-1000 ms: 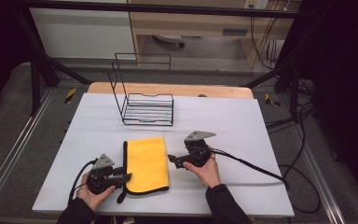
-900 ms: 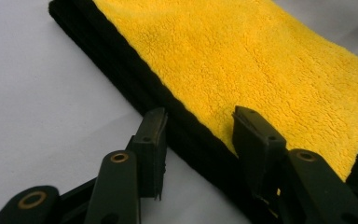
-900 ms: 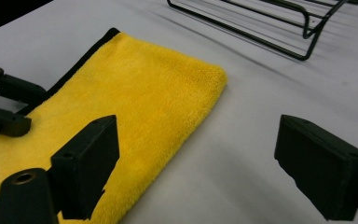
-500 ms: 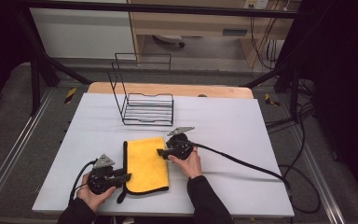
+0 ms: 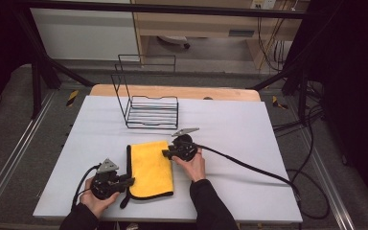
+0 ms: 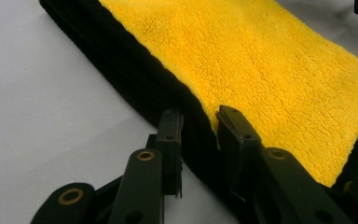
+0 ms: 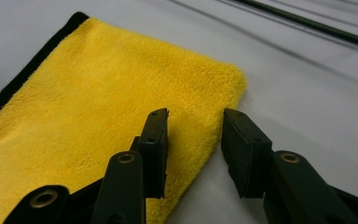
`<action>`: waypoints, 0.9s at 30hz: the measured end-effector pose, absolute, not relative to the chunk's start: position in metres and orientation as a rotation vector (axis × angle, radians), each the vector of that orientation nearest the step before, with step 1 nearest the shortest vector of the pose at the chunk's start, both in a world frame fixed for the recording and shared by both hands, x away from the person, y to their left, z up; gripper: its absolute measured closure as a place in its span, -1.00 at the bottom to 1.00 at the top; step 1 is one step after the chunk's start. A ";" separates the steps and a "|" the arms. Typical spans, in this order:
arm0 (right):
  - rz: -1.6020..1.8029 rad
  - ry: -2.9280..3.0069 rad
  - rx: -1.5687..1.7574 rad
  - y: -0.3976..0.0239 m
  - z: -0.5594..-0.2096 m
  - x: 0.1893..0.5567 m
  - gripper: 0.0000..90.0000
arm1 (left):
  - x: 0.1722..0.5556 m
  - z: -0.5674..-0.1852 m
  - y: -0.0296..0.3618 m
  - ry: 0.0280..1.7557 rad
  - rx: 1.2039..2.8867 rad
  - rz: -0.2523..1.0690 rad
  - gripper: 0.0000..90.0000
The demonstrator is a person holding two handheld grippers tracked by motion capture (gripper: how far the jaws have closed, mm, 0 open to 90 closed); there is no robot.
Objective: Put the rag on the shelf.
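Lying flat on the near half of the white table (image 5: 239, 129), a folded yellow cloth (image 5: 151, 167) with a black border along its left side sits between the two hands. Left gripper (image 5: 124, 181) is at the cloth's near left corner; in the left gripper view its jaws straddle the black edge (image 6: 168, 100), one on the bare table side, one over the yellow pile, and have just been closing, though whether the pads actually press the fabric cannot be told. Right gripper (image 5: 167, 153) is at the far right corner; in the right gripper view its jaws stand over the cloth's right edge (image 7: 214, 116) with a clear gap, one above the pile and one above bare table, not yet pinching, and they too have just been closing. Black wire rack (image 5: 146, 103) stands upright beyond the cloth, near the far left of the table, well apart from both grippers; nothing lies between it and the cloth. Thick black cable (image 5: 249, 167) trails from the right gripper across the table to the right edge. Table surface is plain white with a wooden strip (image 5: 172, 91) at the far edge. Room around: dark frame posts, grey floor, a pale wooden bench beyond.
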State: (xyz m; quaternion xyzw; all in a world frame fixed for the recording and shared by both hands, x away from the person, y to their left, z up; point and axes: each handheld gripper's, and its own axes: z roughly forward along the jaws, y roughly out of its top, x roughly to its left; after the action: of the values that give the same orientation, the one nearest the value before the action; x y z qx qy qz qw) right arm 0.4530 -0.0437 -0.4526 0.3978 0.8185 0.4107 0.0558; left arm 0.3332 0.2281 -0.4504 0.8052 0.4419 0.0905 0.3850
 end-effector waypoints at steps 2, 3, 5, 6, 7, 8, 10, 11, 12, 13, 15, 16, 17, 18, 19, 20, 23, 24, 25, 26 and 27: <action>1.252 2.491 1.229 -0.043 -0.454 0.454 0.39 | 0.334 -0.450 0.228 1.125 2.052 0.228 0.59; 1.249 2.492 1.233 -0.043 -0.454 0.454 0.40 | 0.334 -0.450 0.228 1.125 2.051 0.226 0.59; 1.247 2.501 1.233 -0.041 -0.454 0.454 0.49 | 0.334 -0.450 0.228 1.127 2.053 0.227 0.60; 1.250 2.504 1.240 -0.041 -0.454 0.453 0.56 | 0.334 -0.450 0.228 1.126 2.055 0.230 0.61; 1.260 2.506 1.247 -0.041 -0.454 0.453 0.61 | 0.334 -0.450 0.227 1.124 2.056 0.232 0.62; 1.264 2.507 1.258 -0.041 -0.455 0.453 0.66 | 0.333 -0.450 0.227 1.124 2.057 0.234 0.63; 1.267 2.508 1.265 -0.041 -0.454 0.452 0.71 | 0.334 -0.449 0.228 1.120 2.056 0.237 0.64; 1.270 2.508 1.266 -0.041 -0.454 0.452 0.75 | 0.334 -0.449 0.228 1.119 2.054 0.239 0.66; 1.272 2.510 1.271 -0.041 -0.453 0.452 0.79 | 0.334 -0.449 0.228 1.120 2.052 0.239 0.69; 1.273 2.510 1.275 -0.041 -0.453 0.452 0.82 | 0.334 -0.448 0.228 1.118 2.053 0.238 0.71; 1.267 2.503 1.286 -0.042 -0.450 0.451 0.86 | 0.334 -0.447 0.229 1.118 2.053 0.233 0.76; 1.263 2.501 1.288 -0.043 -0.448 0.449 0.86 | 0.334 -0.447 0.229 1.117 2.054 0.230 0.76; 1.256 2.502 1.286 -0.044 -0.446 0.448 0.87 | 0.335 -0.447 0.230 1.119 2.053 0.222 0.77; 1.245 2.499 1.285 -0.045 -0.443 0.446 0.87 | 0.335 -0.447 0.230 1.119 2.053 0.222 0.77; 1.236 2.498 1.282 -0.046 -0.440 0.444 0.87 | 0.336 -0.446 0.230 1.118 2.054 0.220 0.77; 1.222 2.500 1.287 -0.047 -0.437 0.442 0.87 | 0.336 -0.446 0.230 1.119 2.052 0.215 0.78; 1.199 2.485 1.293 -0.052 -0.430 0.435 0.87 | 0.339 -0.445 0.229 1.116 2.043 0.193 0.78; 1.182 2.482 1.296 -0.054 -0.428 0.433 0.87 | 0.340 -0.446 0.227 1.116 2.039 0.188 0.78; 1.160 2.481 1.289 -0.055 -0.427 0.431 0.87 | 0.340 -0.446 0.226 1.114 2.035 0.178 0.78; 1.144 2.478 1.283 -0.057 -0.427 0.430 0.87 | 0.341 -0.446 0.222 1.106 2.035 0.180 0.78; 1.137 2.474 1.289 -0.059 -0.427 0.428 0.87 | 0.341 -0.446 0.222 1.106 2.035 0.180 0.77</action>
State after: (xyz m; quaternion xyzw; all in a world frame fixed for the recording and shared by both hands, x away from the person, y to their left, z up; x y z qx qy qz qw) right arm 0.4284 -0.0586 -0.4267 0.4269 0.8195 0.3768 0.0645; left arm 0.3406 0.2222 -0.4457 0.8036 0.4369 0.0710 0.3978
